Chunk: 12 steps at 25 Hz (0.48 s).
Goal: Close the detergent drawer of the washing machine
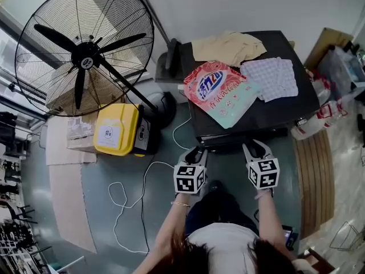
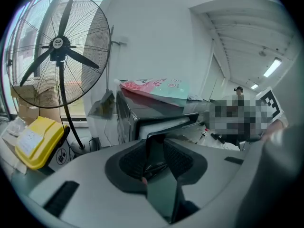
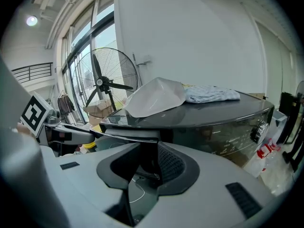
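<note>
Detergent drawer: pulled out of the upper front of the washing machine, at the person's left end of it. It is a dark, glossy front panel with a pale inner body showing behind it. In the right gripper view it juts out sideways as a thin pale ledge under the lid's edge.
Washing machine: a dark, shiny cabinet with a flat top, standing just ahead of the person.
On the top: a pink and teal detergent bag, a beige cloth and a checked cloth.
Left gripper: held near the drawer's end and pointing at it from slightly above. Its fingers are spread with nothing between them.
Right gripper: held near the machine's front, beside the left one. Its fingers are spread and empty too.
Surroundings: a large black pedestal fan and a yellow container stand to the left. A white cable lies looped on the floor.
</note>
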Each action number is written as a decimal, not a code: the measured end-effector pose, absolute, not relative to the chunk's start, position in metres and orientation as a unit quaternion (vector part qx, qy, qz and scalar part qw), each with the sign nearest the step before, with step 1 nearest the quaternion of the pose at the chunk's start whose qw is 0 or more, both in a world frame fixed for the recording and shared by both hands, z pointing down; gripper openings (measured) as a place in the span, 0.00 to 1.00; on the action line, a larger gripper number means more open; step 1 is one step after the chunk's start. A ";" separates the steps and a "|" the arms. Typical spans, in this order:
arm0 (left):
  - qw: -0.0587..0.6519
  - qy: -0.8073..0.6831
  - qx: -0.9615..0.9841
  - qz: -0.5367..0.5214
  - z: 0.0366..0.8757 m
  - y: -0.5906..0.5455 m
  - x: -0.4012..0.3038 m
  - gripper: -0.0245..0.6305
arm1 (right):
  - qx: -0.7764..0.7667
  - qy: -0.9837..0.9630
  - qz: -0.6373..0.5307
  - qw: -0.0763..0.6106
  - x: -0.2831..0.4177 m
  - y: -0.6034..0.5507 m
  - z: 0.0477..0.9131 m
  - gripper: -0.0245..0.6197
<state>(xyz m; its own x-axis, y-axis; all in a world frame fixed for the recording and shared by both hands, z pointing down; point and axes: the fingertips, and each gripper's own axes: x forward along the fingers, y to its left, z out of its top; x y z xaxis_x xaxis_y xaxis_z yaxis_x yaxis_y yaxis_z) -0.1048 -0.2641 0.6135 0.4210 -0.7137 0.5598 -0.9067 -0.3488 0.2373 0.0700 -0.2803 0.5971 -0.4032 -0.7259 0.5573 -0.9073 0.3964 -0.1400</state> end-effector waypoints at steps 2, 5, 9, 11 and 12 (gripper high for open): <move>0.264 -0.506 0.801 0.182 0.613 -0.266 -0.105 0.23 | 0.506 -0.808 0.219 0.208 0.070 -0.282 0.596 0.24; 0.266 -0.507 0.799 0.182 0.613 -0.269 -0.106 0.23 | 0.507 -0.807 0.221 0.209 0.069 -0.285 0.596 0.25; 0.265 -0.506 0.800 0.182 0.613 -0.271 -0.106 0.23 | 0.509 -0.806 0.225 0.203 0.069 -0.288 0.596 0.25; 0.265 -0.507 0.800 0.181 0.613 -0.273 -0.107 0.23 | 0.511 -0.805 0.228 0.199 0.068 -0.289 0.596 0.25; 0.265 -0.507 0.800 0.180 0.613 -0.274 -0.107 0.23 | 0.512 -0.804 0.228 0.198 0.068 -0.290 0.596 0.25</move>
